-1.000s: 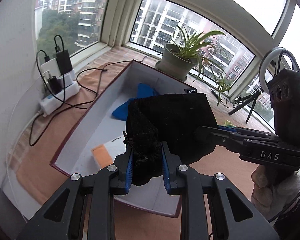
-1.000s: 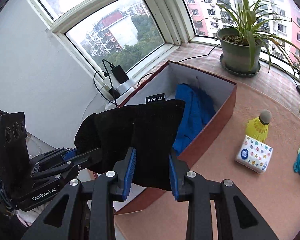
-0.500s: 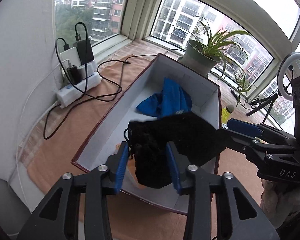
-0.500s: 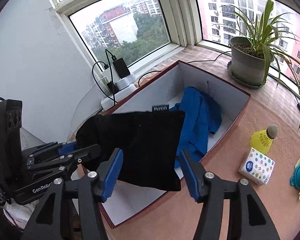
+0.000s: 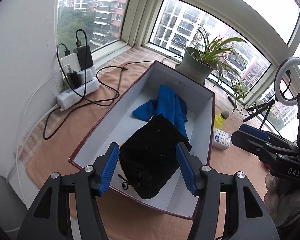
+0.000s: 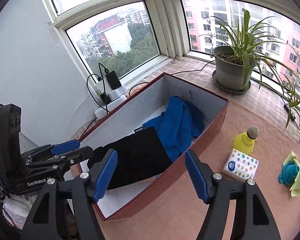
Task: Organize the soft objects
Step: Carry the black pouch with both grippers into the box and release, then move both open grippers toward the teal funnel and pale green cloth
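A black drawstring pouch [image 5: 152, 152] lies inside the dark-red box [image 5: 102, 120], partly over a blue towel [image 5: 170, 106] at the box's far end. In the right wrist view the pouch [image 6: 138, 158] and the towel [image 6: 180, 126] lie in the same box [image 6: 208, 126]. My left gripper [image 5: 148, 169] is open above the near end of the box, with the pouch below its spread jaws. My right gripper [image 6: 151, 173] is open and empty above the box's right wall. Each gripper shows in the other's view, the right one [image 5: 270, 146] and the left one [image 6: 56, 156].
A potted spider plant [image 6: 232, 70] stands behind the box. A power strip with chargers and cables [image 5: 78, 88] lies at the left by the wall. A yellow shuttlecock [image 6: 246, 140], a tissue pack [image 6: 240, 165] and a teal funnel on yellow cloth [image 6: 292, 172] lie right of the box.
Both grippers opened and let go of the black pouch, which dropped into the box. Both grippers rose and drew back.
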`<state>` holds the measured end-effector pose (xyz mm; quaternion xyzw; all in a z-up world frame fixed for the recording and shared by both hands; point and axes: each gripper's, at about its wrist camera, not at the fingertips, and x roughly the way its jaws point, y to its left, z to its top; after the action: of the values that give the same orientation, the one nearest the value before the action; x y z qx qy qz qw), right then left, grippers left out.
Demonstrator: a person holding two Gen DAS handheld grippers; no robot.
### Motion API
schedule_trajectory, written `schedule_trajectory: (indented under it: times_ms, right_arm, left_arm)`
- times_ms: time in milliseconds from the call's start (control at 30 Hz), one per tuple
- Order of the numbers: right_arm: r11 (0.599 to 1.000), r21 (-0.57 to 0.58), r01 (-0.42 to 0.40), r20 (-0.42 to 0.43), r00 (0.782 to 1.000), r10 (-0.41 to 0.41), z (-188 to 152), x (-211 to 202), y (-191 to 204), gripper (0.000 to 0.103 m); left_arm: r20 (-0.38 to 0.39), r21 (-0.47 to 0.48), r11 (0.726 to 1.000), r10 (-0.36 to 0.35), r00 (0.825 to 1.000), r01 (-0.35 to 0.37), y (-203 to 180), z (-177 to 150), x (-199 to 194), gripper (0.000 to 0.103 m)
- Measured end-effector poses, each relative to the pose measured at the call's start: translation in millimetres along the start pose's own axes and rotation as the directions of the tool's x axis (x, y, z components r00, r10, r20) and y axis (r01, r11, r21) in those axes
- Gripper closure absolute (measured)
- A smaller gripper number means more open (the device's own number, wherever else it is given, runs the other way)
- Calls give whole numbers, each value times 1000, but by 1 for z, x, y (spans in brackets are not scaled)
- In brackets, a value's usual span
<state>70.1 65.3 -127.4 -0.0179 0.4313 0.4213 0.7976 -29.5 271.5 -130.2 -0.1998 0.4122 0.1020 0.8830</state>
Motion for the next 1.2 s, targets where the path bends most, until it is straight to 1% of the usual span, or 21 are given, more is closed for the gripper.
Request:
schedule_trajectory:
  times_ms: [267, 433, 533, 700, 833, 967, 1200]
  right_arm:
    - [997, 81, 14, 28, 999, -16, -21, -32, -40, 36]
    - [991, 132, 37, 34, 999, -42, -41, -56, -75, 37]
    - [985, 159, 65, 39, 997, -72, -55, -72, -99, 36]
    - [975, 192, 113, 43, 991, -123, -81, -96, -137, 37]
    - [968, 212, 135, 33, 989, -145, -97, -108, -164, 36]
    - [963, 225, 148, 15, 988, -155, -105, -113, -188, 36]
    - [942, 266, 205, 4, 977, -213, -115, -115, -238, 37]
  left_arm:
    - [34, 34, 998, -45, 998, 44, -35, 1, -10, 45]
    - [50, 91, 993, -80, 996, 75, -73, -3, -12, 45]
    - [44, 121, 987, -115, 992, 109, -96, -7, -10, 45]
    - [9, 167, 975, -152, 988, 149, -133, -18, -1, 45]
    - [-26, 194, 967, -160, 987, 162, -157, -31, 11, 45]
    - [-71, 204, 964, -158, 985, 169, -175, -43, 29, 45]
    - [-125, 212, 961, -153, 980, 177, -206, -54, 60, 45]
